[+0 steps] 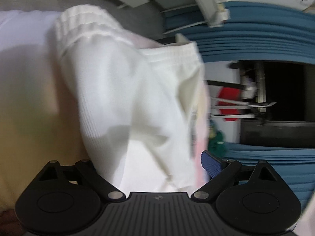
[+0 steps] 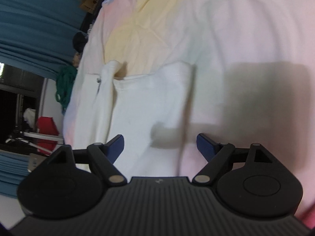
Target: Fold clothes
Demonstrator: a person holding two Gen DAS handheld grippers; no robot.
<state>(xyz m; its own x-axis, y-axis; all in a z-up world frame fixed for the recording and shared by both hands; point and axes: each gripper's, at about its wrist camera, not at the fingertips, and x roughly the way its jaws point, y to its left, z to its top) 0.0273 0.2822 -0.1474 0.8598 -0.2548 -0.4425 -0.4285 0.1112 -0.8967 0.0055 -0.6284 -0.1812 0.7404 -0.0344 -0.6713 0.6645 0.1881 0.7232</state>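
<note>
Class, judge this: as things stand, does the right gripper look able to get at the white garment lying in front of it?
Probably yes. The right gripper is open, and the white garment lies directly ahead between its fingers, with nothing visible in the way.
</note>
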